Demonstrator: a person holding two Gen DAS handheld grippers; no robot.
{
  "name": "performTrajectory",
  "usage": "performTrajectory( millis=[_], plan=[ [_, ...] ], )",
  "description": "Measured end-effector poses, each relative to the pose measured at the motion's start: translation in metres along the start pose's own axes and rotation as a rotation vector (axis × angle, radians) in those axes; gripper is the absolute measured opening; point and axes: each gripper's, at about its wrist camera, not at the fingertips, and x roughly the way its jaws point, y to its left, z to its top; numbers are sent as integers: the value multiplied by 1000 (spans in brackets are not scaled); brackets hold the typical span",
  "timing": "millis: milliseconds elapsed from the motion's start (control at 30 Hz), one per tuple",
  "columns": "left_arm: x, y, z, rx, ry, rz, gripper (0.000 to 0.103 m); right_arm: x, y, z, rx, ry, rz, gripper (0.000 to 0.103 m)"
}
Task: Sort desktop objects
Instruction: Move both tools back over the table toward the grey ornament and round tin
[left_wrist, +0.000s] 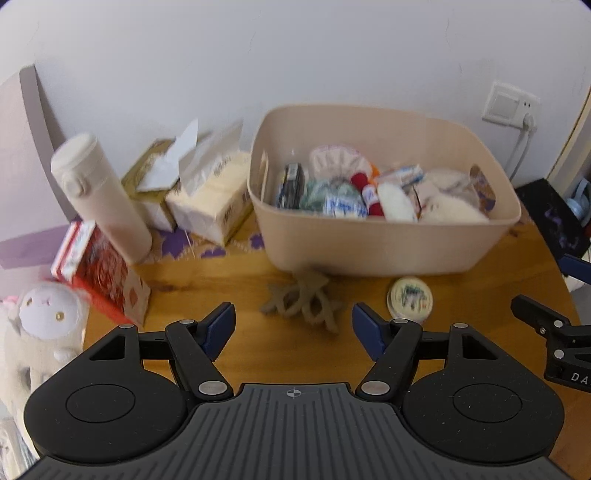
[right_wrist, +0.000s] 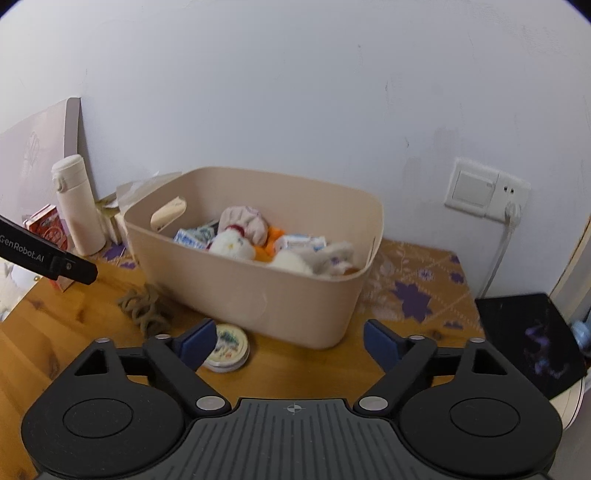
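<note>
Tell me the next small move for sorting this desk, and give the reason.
Probably ease the left gripper forward and down over the tan hair ties. Its jaws stand open and empty with the ties lying loose on the table just ahead, in front of the beige bin. The right gripper, also open, could take the round tin after.

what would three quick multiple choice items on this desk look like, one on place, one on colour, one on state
1. Where is the round tin?
A. inside the bin
B. on the wooden table in front of the bin
C. on top of the bottle

2. What colour is the storage bin?
A. beige
B. green
C. black

3. How do the left tongs stand?
A. shut on the hair ties
B. shut on nothing
C. open and empty

Key: B, the tin lies on bare wood by the bin's front wall; A, its walls are pale beige; C, the blue pads stand apart, with the hair ties beyond them.
</note>
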Motion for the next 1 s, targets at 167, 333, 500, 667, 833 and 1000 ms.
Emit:
performTrajectory(
  millis=[167,333,500,667,833,1000],
  plan=[
    [9,-4,-16,25,42,3,71,3,3,-14,-4,34,4,95],
    [28,-7,-28,38,112,6,71,11,5,-23,-3,70,15,101],
    [46,-9,-31,40,135,26,72,24,5,-30,-5,112,22,103],
    [64,-7,-30,23,161,27,72,39,4,-35,-16,156,20,103],
    [81,-4,-28,-7,178,28,72,56,2,-38,-29,191,22,103],
    [93,1,-22,-39,160,26,72,72,3,-39,-52,206,20,103]
  ],
)
